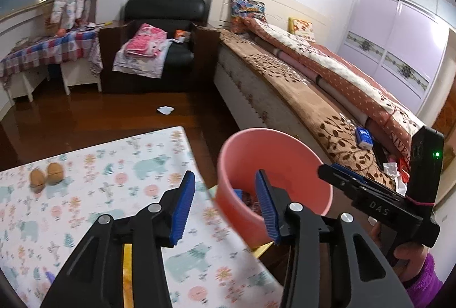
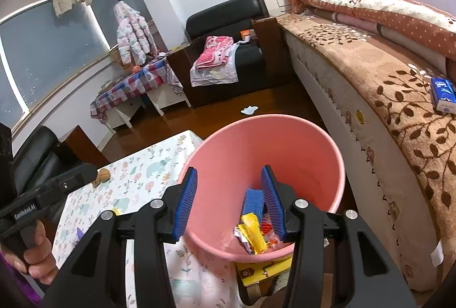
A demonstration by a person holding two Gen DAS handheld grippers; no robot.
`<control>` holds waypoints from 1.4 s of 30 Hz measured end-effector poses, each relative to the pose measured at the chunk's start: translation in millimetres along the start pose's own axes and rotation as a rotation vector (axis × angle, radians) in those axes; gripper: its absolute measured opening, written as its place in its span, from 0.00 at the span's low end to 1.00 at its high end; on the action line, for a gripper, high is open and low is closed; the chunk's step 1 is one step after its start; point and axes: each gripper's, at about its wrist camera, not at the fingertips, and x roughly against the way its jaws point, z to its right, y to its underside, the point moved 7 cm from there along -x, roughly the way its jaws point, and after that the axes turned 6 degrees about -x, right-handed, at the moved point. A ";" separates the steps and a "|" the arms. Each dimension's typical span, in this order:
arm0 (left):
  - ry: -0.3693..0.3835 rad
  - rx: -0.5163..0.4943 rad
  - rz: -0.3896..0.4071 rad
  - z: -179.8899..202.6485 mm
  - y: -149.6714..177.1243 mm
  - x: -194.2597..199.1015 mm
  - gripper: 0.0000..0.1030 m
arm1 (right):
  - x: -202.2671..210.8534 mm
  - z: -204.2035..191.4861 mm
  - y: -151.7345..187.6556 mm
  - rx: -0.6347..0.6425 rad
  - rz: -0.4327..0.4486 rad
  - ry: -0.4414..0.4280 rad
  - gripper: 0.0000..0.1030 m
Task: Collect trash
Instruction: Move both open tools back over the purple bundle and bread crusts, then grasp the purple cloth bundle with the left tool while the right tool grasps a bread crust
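Observation:
A pink bin (image 2: 228, 165) stands between the patterned table and the bed; it also shows in the left wrist view (image 1: 273, 154). Several wrappers (image 2: 253, 234) and a blue item (image 2: 252, 202) lie in its bottom. My right gripper (image 2: 229, 202) is open and empty, held over the bin's mouth. My left gripper (image 1: 225, 205) is open and empty, above the table edge beside the bin's rim. A white scrap of paper (image 1: 165, 109) lies on the wood floor; it also shows in the right wrist view (image 2: 249, 109).
The floral-cloth table (image 1: 85, 194) carries two brown nut-like items (image 1: 47, 177). The bed (image 2: 384, 97) at the right holds a blue tissue pack (image 2: 443, 94) and more scraps (image 1: 394, 168). A black armchair (image 1: 159, 46) and a checked side table (image 1: 48, 48) stand at the back.

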 end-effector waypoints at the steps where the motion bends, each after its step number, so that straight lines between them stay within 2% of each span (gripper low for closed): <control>1: -0.009 0.006 0.002 -5.6 1.4 4.8 0.44 | 0.9 -1.5 0.6 0.003 -0.001 -0.004 0.46; 11: -0.153 0.050 0.043 -72.6 22.5 74.2 0.50 | 7.3 -47.6 16.4 0.054 -0.030 -0.122 0.46; 16: -0.220 0.106 0.025 -106.8 44.8 95.3 0.50 | 0.6 -71.5 31.4 0.101 -0.064 -0.156 0.46; 21: -0.263 0.158 -0.019 -133.0 80.7 111.5 0.50 | -10.7 -91.9 51.7 0.131 -0.125 -0.187 0.46; 25: -0.286 0.261 -0.090 -146.6 113.4 109.6 0.50 | -19.3 -108.1 70.2 0.155 -0.174 -0.209 0.46; 28: -0.293 0.403 -0.142 -158.0 137.5 105.3 0.50 | -25.4 -123.7 81.4 0.189 -0.202 -0.227 0.46; 32: -0.249 0.632 -0.220 -170.2 161.8 90.1 0.50 | -29.0 -140.6 91.5 0.220 -0.226 -0.261 0.46; 35: -0.255 0.701 -0.241 -174.6 166.8 79.4 0.50 | -29.1 -155.0 102.7 0.262 -0.248 -0.291 0.46; 42: -0.280 0.719 -0.285 -178.6 167.0 54.4 0.48 | -24.3 -180.6 125.3 0.346 -0.298 -0.376 0.46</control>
